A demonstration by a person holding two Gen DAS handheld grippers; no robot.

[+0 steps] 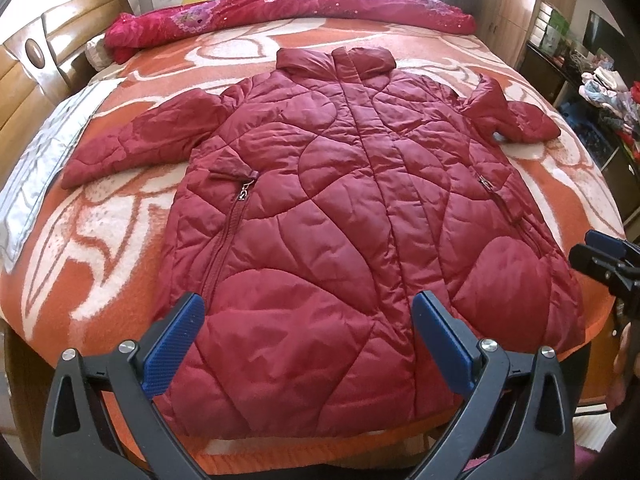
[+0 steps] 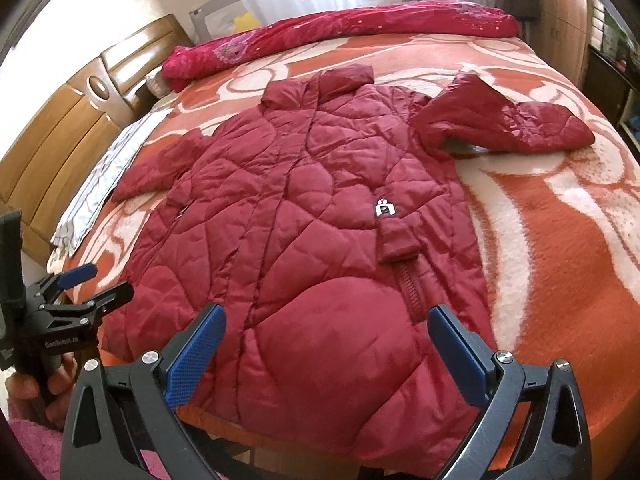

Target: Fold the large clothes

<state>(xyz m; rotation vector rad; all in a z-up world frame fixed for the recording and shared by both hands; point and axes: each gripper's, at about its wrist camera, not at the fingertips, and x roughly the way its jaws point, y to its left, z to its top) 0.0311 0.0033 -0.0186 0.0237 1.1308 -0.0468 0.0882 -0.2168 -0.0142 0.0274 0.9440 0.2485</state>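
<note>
Both the left tongs (image 1: 308,344) and the right tongs (image 2: 326,354) gape wide above the hem, gripping nothing. The red quilted coat (image 1: 340,216) lies flat, front up, on the orange-and-white blanket (image 1: 120,224) covering the bed, collar toward the far side, sleeves spread.

The quilted jacket (image 1: 320,200) is dark red cloth with a slight satin sheen, puffy and creased along its stitched seams, with small shiny metal zip pulls (image 2: 385,209) at the pockets. It lies on a fuzzy, matt orange-and-white blanket (image 2: 560,240), beside a rolled floral quilt (image 1: 280,12) of brighter cloth and a glossy varnished wooden headboard (image 1: 24,72). The left claw (image 1: 308,320) and right claw (image 2: 326,332) are matt black plastic with ribbed blue pads (image 1: 176,344) and bright metal pivot pins (image 2: 151,357).
</note>
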